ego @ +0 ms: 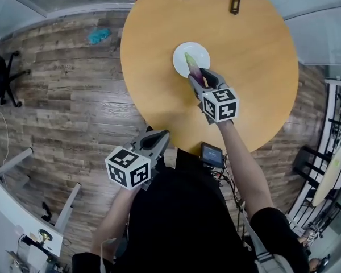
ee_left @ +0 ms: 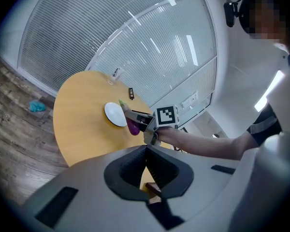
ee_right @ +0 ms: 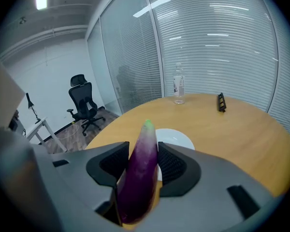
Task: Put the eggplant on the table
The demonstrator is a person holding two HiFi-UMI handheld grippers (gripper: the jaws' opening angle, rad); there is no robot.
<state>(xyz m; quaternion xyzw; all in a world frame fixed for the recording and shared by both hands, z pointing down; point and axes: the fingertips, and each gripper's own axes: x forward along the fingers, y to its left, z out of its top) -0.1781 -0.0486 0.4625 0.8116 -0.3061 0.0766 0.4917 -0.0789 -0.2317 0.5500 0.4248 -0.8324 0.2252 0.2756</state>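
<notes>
A purple eggplant (ee_right: 137, 178) with a green tip sits between the pads of my right gripper (ee_right: 141, 164), which is shut on it. In the head view the right gripper (ego: 203, 81) holds the eggplant (ego: 193, 66) low over the round wooden table (ego: 244, 50). Its green tip reaches over the near edge of a white plate (ego: 184, 53). The left gripper view shows the same eggplant (ee_left: 132, 126) beside the plate (ee_left: 115, 115). My left gripper (ego: 158, 140) hangs off the table's near edge. Its pads (ee_left: 146, 161) meet with nothing between them.
A water bottle (ee_right: 178, 91) and a black strip-like object (ee_right: 221, 102) stand at the table's far side. A small dark device (ego: 211, 154) sits by the near edge. An office chair (ee_right: 84, 103) and a blue item (ego: 98, 36) are on the wooden floor.
</notes>
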